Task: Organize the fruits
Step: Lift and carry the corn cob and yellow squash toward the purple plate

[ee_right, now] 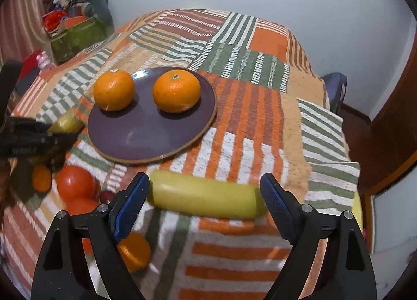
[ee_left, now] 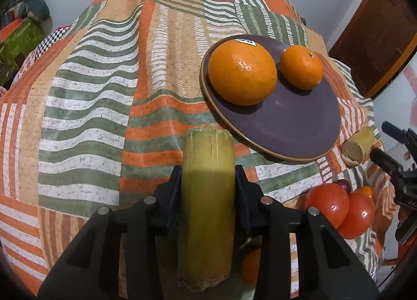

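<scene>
My left gripper [ee_left: 208, 182] is shut on a yellow-green banana piece [ee_left: 207, 195] and holds it above the cloth, just left of the purple plate [ee_left: 286, 128]. Two oranges [ee_left: 242, 72] [ee_left: 301, 67] sit on that plate. In the right wrist view the plate [ee_right: 146, 138] holds the same oranges [ee_right: 114, 89] [ee_right: 176, 91]. My right gripper [ee_right: 204, 193] is open, its jaws on either side of a second banana piece [ee_right: 206, 199] lying crosswise on the cloth. The left gripper with its banana piece [ee_right: 65, 124] shows at the left edge.
Two red tomatoes [ee_left: 338, 208] and a dark plum [ee_left: 344, 185] lie right of the plate; they also show in the right wrist view [ee_right: 75, 182]. Small oranges [ee_right: 134, 250] [ee_right: 41, 177] lie on the striped tablecloth [ee_right: 247, 117]. A wooden door [ee_right: 391, 130] stands at right.
</scene>
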Demonstrator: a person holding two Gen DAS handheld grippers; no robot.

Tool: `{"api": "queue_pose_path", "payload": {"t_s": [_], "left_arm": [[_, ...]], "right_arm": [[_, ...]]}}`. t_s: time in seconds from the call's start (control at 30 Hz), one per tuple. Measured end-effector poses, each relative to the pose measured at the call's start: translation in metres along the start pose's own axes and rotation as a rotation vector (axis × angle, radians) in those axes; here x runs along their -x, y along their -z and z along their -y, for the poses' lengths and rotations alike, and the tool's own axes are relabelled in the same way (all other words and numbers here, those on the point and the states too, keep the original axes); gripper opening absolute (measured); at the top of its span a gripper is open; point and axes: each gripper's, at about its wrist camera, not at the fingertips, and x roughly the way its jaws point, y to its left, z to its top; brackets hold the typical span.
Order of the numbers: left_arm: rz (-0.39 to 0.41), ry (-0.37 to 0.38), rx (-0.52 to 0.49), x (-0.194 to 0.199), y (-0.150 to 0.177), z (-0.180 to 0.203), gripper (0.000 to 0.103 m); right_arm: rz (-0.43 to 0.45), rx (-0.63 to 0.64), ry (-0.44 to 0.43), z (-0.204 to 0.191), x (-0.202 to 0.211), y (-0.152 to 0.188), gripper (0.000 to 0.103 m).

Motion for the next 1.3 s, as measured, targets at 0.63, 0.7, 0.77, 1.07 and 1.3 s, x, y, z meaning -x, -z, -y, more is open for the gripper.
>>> {"api": "queue_pose_path", "payload": {"t_s": [0.63, 0.7, 0.77, 1.07, 1.3], "left_arm": [[-0.013, -0.044, -0.011, 0.02, 0.021, -0.022, 0.038], [-0.014, -0.055, -0.024, 0.019, 0.021, -0.02, 0.038], [-0.016, -0.06, -0.026, 0.016, 0.021, -0.019, 0.038], [-0.003, -0.065, -0.022, 0.013, 0.019, -0.02, 0.038], [0.001, -0.063, -0.019, 0.016, 0.02, -0.02, 0.038]], "right_arm": [[-0.12, 0.182, 0.013, 0.002, -0.045, -0.011, 0.1], [-0.118, 0.184, -0.002, 0.005, -0.049, -0.011, 0.1], [-0.106, 0.169, -0.001, 0.008, -0.052, -0.013, 0.099], [-0.096, 0.098, -0.047, 0.013, -0.065, -0.027, 0.055], [-0.105, 0.088, -0.09, 0.013, -0.055, -0.016, 0.041]]}}
